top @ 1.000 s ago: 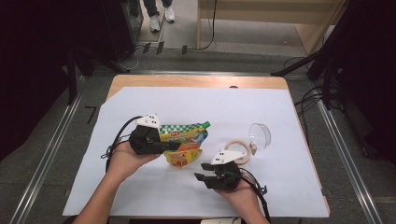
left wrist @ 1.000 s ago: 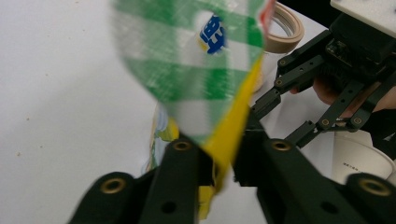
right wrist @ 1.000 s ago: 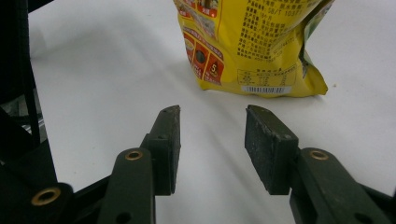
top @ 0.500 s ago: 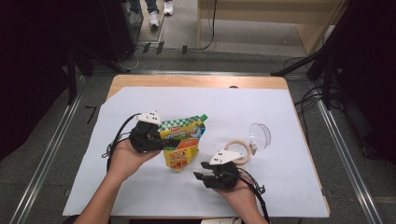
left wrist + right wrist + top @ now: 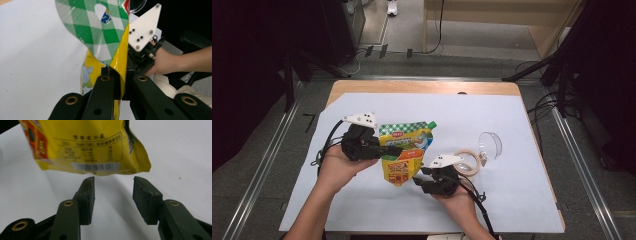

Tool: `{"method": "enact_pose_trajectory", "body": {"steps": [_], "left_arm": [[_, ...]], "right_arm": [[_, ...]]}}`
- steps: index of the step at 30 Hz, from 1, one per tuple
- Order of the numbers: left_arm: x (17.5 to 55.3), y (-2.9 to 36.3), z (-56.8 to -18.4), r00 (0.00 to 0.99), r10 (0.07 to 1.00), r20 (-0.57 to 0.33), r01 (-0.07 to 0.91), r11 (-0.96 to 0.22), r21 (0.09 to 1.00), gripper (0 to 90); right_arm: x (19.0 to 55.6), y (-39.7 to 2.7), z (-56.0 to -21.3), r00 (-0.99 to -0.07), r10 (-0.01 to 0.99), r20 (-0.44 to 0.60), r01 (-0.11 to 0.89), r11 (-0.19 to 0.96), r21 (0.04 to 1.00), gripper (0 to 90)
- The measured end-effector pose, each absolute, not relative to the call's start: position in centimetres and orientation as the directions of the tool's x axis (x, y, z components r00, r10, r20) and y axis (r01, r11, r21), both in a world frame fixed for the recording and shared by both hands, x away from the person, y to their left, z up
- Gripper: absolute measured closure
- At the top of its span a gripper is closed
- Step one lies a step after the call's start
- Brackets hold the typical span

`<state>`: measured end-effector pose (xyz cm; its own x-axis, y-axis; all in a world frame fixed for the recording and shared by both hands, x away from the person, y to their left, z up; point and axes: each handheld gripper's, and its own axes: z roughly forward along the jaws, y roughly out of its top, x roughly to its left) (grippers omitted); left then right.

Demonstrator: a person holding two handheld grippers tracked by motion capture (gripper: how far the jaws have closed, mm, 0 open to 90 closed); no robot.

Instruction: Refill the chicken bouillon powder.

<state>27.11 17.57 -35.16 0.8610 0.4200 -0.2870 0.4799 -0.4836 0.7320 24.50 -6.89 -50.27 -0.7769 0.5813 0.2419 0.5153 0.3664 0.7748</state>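
Observation:
A yellow pouch [image 5: 404,150] with a green-and-white chequered top and a spout hangs tilted above the white sheet. My left gripper [image 5: 394,150] is shut on its left edge, and in the left gripper view the jaws [image 5: 121,77] pinch the yellow film just below the chequered part [image 5: 100,32]. My right gripper [image 5: 418,181] sits low by the pouch's bottom corner, open. In the right gripper view the pouch's barcode end [image 5: 85,147] hangs just beyond the fingertips of that gripper [image 5: 113,181], with nothing between the pads.
A roll of tape [image 5: 467,162] lies right of the right hand, with a clear plastic dome [image 5: 489,145] behind it. The white sheet [image 5: 512,115] covers most of the wooden table [image 5: 422,87]. The right hand [image 5: 162,57] is in the left gripper view.
My left gripper has lifted the pouch off the sheet, so it now hangs more upright. The right gripper has shifted slightly left, toward the pouch's lower end.

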Motion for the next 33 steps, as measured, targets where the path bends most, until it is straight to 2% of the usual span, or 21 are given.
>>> {"method": "enact_pose_trajectory", "body": {"steps": [12,15,18,26,30,33], "left_arm": [[25.7,16.8,-33.2,0.880,0.361,-0.308,0.462,-0.503,0.730,90.0],[25.8,16.7,-33.2,0.872,0.351,-0.341,0.482,-0.496,0.722,90.0],[25.8,16.7,-33.2,0.869,0.363,-0.337,0.486,-0.491,0.723,90.0],[26.4,16.6,-33.4,0.854,0.412,-0.318,0.495,-0.452,0.743,90.0],[26.8,16.0,-33.9,0.854,0.408,-0.324,0.496,-0.445,0.746,89.5],[27.1,15.4,-34.2,0.854,0.410,-0.320,0.493,-0.443,0.749,88.6]], "right_arm": [[24.6,-6.4,-51.0,-0.740,0.631,0.231,0.519,0.319,0.793,60.1],[24.2,-6.5,-50.8,-0.755,0.621,0.211,0.480,0.304,0.823,61.0],[24.0,-6.4,-50.7,-0.759,0.622,0.193,0.462,0.306,0.832,62.3],[22.8,-6.1,-50.1,-0.808,0.575,0.126,0.386,0.357,0.851,65.2],[22.0,-5.6,-49.9,-0.838,0.541,0.067,0.336,0.414,0.846,65.2],[21.5,-5.4,-49.9,-0.851,0.521,0.065,0.324,0.425,0.845,66.8]]}}
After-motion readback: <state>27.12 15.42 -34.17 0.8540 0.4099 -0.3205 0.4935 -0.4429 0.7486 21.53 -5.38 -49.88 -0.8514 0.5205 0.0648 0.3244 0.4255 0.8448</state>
